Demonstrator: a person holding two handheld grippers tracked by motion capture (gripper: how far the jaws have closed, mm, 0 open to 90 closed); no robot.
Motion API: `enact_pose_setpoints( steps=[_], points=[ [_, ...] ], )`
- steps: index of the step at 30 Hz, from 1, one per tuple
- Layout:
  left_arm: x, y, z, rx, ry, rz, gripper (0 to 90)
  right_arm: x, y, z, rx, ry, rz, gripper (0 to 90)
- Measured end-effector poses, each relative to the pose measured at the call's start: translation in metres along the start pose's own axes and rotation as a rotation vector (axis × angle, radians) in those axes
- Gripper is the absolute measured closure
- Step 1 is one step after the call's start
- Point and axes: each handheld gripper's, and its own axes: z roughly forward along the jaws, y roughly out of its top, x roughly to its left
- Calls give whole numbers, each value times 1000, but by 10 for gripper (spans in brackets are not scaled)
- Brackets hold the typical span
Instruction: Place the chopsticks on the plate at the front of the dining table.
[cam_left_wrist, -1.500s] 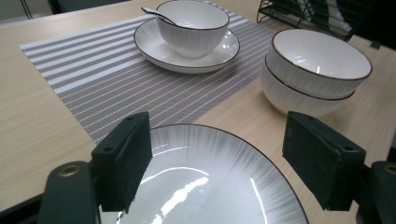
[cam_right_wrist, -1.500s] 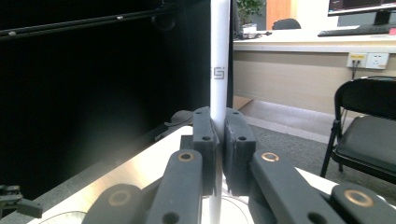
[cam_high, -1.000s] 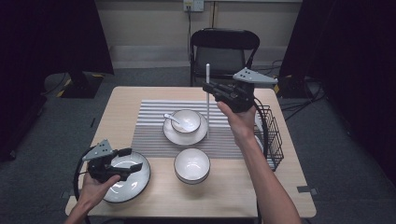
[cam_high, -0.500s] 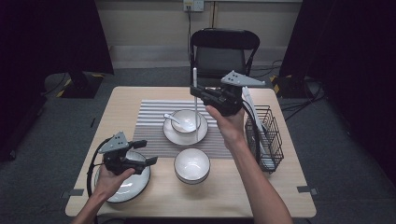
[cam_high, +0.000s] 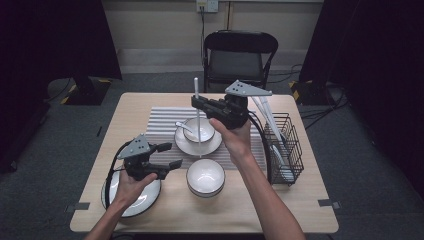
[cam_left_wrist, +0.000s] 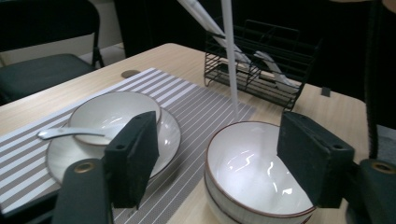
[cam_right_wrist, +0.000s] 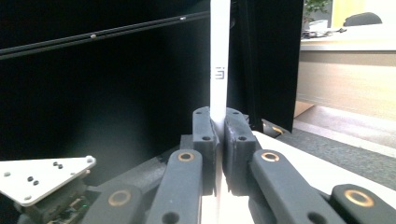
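Dark curtains are hanging along both sides of the room, and a black folding chair (cam_high: 240, 57) is standing at the far edge of a pale wooden table (cam_high: 300, 205). A grey striped placemat (cam_high: 162, 122) is lying across the far middle of the table. On it, a white saucer (cam_high: 186, 146) is carrying a small bowl (cam_high: 205, 131) with a spoon (cam_high: 181, 126) resting across its left rim.

The right gripper (cam_high: 198, 103) is hovering above that small bowl, its jaws clamping tight on a white chopstick (cam_high: 198, 127). The chopstick is standing upright, running from above the jaws down past the small bowl and saucer; whether its lower tip is reaching the mat I cannot tell. In the right gripper view the same chopstick (cam_right_wrist: 219, 60) is rising straight out from between the pressed pads.

Just near of the saucer, an empty brown-rimmed bowl (cam_high: 205, 176) is sitting on the bare wood. A black wire rack (cam_high: 285, 145) is standing at the right edge, holding more white utensils.

The left gripper (cam_high: 169, 155) is hanging over a white plate (cam_high: 131, 202) at the near left, pointing right toward the brown-rimmed bowl. Its jaws have just been closing a little, yet they are standing apart with nothing between them. In the left gripper view the brown-rimmed bowl (cam_left_wrist: 252, 172) is lying beyond the pads.
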Motion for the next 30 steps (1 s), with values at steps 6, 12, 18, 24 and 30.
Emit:
enact_pose_setpoints(
  steps=[6, 12, 18, 24, 30],
  points=[
    [3, 7, 8, -10, -22, -34, 374, 5, -1, 4, -1, 19, -1, 851],
    [8, 14, 20, -41, -90, -62, 387, 11, -1, 8, -3, 38, -3, 851],
    [4, 19, 33, -41, -112, -38, 463, 13, -1, 10, -4, 49, 1, 851],
    [4, 20, 39, -60, -117, -38, 665, 18, -2, 13, -6, 67, 0, 851],
    [6, 20, 40, -74, -130, -66, 849, 19, -3, 14, -3, 78, -3, 851]
  ],
)
